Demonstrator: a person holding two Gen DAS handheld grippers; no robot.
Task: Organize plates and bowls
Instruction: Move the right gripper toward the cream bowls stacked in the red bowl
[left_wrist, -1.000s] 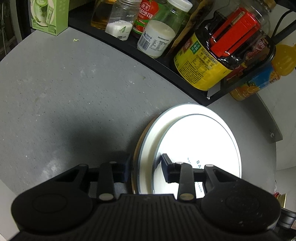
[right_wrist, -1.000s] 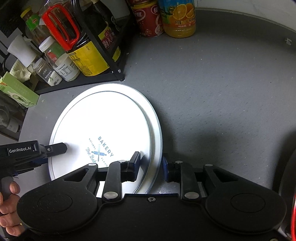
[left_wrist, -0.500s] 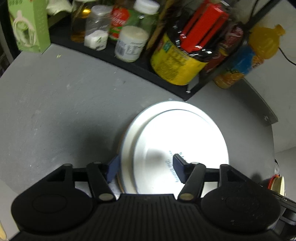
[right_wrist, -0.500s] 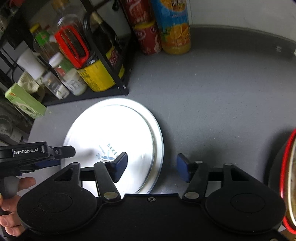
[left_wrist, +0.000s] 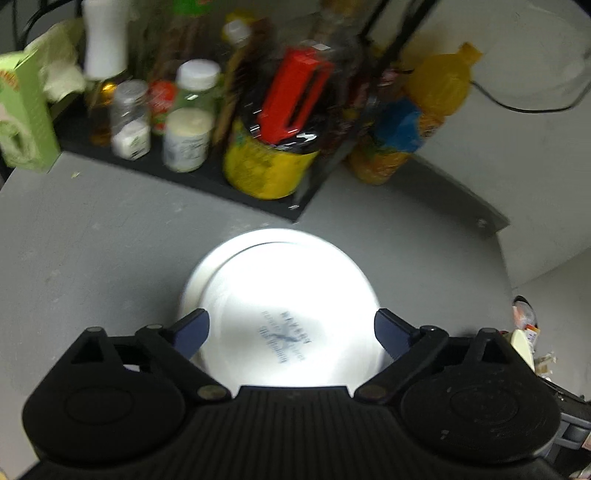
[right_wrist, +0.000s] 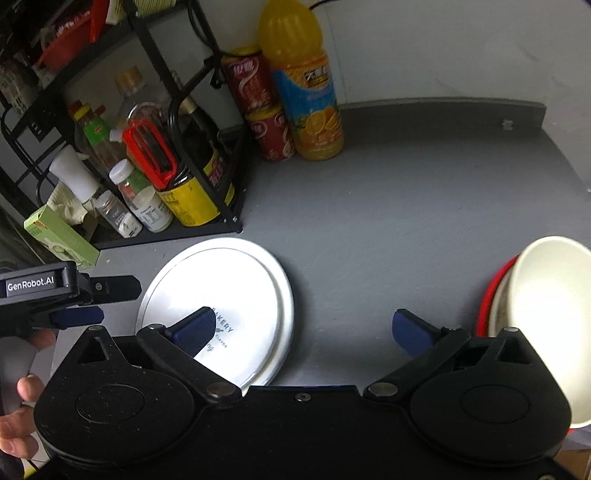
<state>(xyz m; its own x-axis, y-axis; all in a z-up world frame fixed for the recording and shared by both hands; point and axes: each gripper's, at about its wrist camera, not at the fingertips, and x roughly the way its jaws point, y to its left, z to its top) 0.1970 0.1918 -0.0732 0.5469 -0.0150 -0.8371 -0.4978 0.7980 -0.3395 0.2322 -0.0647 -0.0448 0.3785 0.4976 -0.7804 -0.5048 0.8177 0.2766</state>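
Left wrist view shows the left tool (left_wrist: 291, 330) spread wide and holding nothing, its blue pads to either side of the stacked white plates (left_wrist: 280, 306) lying flat on the grey surface (left_wrist: 92, 240) just ahead of it; the picture is blurred, so the print on the top plate cannot be read; beyond the plates stands a black rack (left_wrist: 192, 173) of bottles and jars, with an orange drink bottle (left_wrist: 410, 122) to its right; right wrist view shows the right tool (right_wrist: 303, 328) also wide open and empty; the plates (right_wrist: 229, 295) sit ahead and to its left, its left pad over their near edge; stacked bowls (right_wrist: 546, 314), white inside a red one, rest at its right; the left tool (right_wrist: 99, 291) hovers at the plates' far-left side.
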